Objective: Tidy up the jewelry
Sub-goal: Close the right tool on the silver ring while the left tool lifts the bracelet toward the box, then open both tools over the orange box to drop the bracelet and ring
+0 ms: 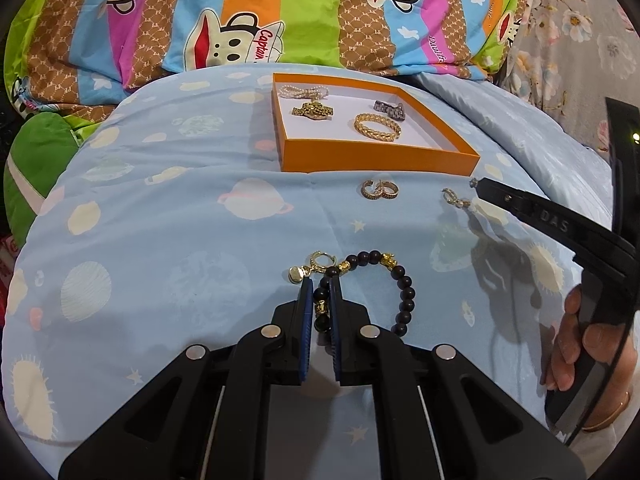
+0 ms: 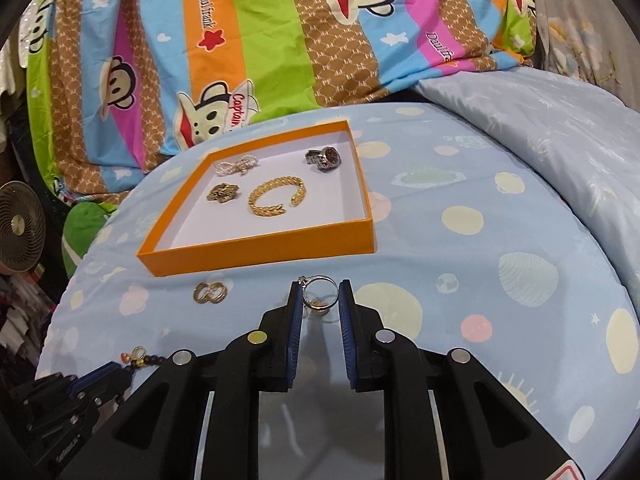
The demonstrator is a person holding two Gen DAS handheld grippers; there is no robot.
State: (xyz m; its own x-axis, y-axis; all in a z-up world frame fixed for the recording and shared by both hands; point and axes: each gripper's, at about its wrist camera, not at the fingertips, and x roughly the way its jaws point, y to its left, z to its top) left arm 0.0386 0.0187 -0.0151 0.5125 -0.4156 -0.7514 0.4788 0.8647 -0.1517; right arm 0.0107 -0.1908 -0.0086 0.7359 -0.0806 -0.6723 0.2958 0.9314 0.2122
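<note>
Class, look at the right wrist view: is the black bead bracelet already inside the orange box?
No: the box holds four pieces, none black-beaded.

Likely a home bedroom, cartoon-monkey quilt (image 1: pixel 248 20), blue bedsheet (image 1: pixel 160 240), fan (image 2: pixel 20 236)

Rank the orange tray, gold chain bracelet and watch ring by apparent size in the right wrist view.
1. orange tray
2. gold chain bracelet
3. watch ring; it lies farther from the camera, which shrinks it somewhat.
</note>
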